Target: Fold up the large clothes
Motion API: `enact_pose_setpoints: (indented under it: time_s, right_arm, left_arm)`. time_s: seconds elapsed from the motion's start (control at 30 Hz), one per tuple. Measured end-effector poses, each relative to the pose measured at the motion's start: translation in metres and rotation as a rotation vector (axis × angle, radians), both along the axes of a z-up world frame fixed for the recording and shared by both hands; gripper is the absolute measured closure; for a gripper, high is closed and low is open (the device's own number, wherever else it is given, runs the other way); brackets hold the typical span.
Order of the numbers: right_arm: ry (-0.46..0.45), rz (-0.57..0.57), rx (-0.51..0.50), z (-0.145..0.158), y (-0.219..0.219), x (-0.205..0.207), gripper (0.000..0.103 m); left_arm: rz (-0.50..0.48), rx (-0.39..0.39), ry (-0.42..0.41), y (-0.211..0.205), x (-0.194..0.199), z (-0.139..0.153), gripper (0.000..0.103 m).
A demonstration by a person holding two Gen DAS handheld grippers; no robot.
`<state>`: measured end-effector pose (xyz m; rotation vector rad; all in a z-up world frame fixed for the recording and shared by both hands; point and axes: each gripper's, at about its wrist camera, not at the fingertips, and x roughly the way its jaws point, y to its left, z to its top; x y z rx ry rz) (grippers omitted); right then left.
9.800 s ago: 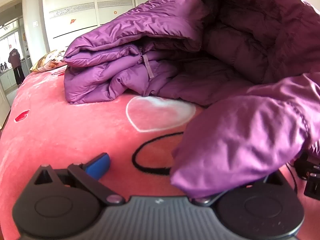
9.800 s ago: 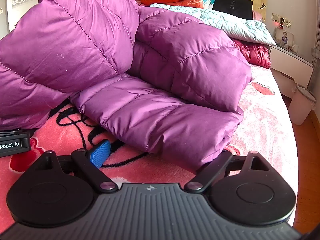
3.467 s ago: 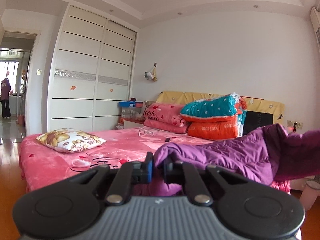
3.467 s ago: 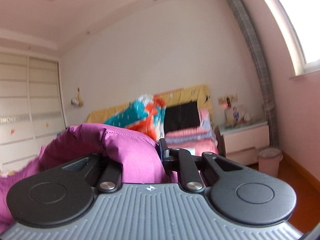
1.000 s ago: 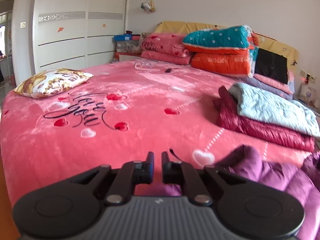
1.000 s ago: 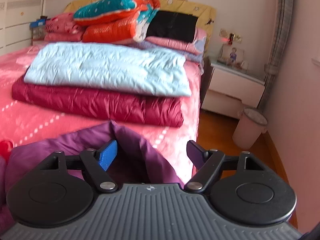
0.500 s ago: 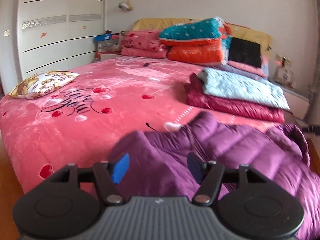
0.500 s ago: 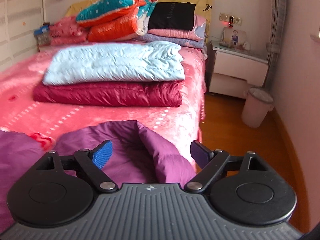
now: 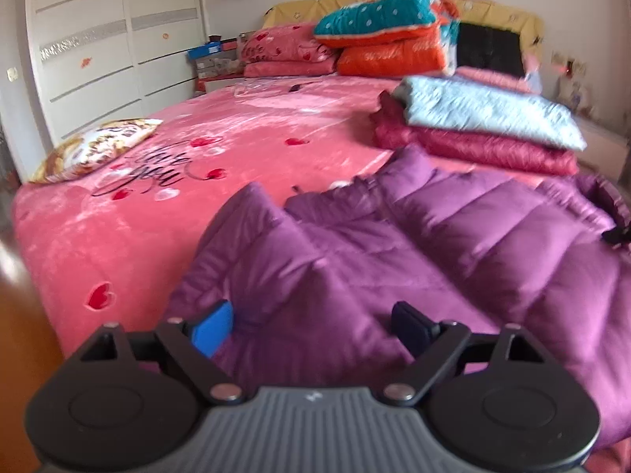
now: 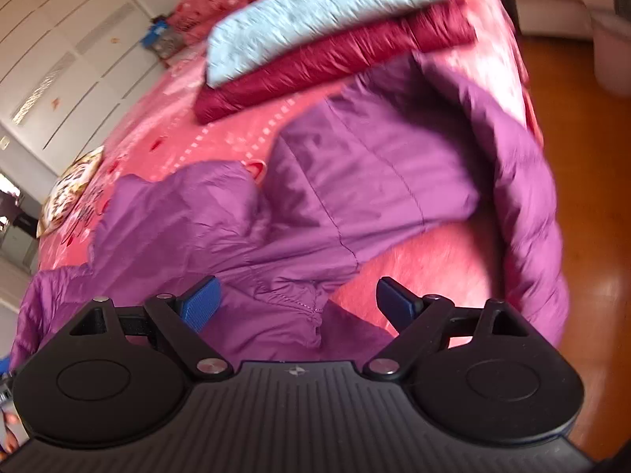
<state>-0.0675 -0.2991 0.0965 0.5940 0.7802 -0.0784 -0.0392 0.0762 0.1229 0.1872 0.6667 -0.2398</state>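
Two fisheye views, both smeared by motion blur; fine detail on the far bedding cannot be read.

Hidden or cut off: the near edge of the purple down coat (image 9: 414,260) is covered by the gripper body at the bottom of the left wrist frame, and its right side runs out of the frame. In the right wrist view the coat (image 10: 374,181) is cut off at lower left, and its hem is lost behind the gripper body. A small black item (image 9: 617,232) at the right edge of the left frame is too cropped to identify.

Left gripper (image 9: 311,325): jaws have just been opening and are now spread wide, released. Coat fabric is seen between the fingers, but the pads are not pressed on it.

Right gripper (image 10: 297,305): jaws spread wide, nothing clamped. A puckered coat seam and a patch of bedspread are seen in the gap; contact with the pads cannot be confirmed.

The coat is spread on the pink bedspread (image 9: 130,213) at the lower centre and right of both frames, near the bed's edge. A folded dark red coat (image 9: 473,146) with a light blue one (image 9: 485,112) stacked on it is seen just beyond, upper right in the left view, top centre in the right view.
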Motion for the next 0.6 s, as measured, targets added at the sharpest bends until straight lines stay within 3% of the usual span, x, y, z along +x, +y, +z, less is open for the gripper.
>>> enact_pose_setpoints:
  time_s: [0.07, 0.23, 0.5, 0.6]
  right_arm:
    - [0.012, -0.013, 0.063, -0.011, -0.004, 0.009, 0.0]
    - [-0.016, -0.03, 0.223, -0.025, -0.018, 0.022, 0.0]
    - [-0.044, -0.064, 0.343, -0.044, -0.025, 0.047, 0.0]
    - [-0.052, -0.074, 0.346, -0.045, -0.024, 0.054, 0.0]
  left_arm:
    - [0.033, 0.02, 0.003, 0.005, 0.007, -0.005, 0.013]
    - [0.099, -0.074, 0.061, 0.025, 0.029, -0.017, 0.017]
    - [0.14, -0.218, 0.095, 0.037, 0.049, -0.019, 0.063]
    - [0.153, -0.259, 0.101, 0.044, 0.054, -0.018, 0.074]
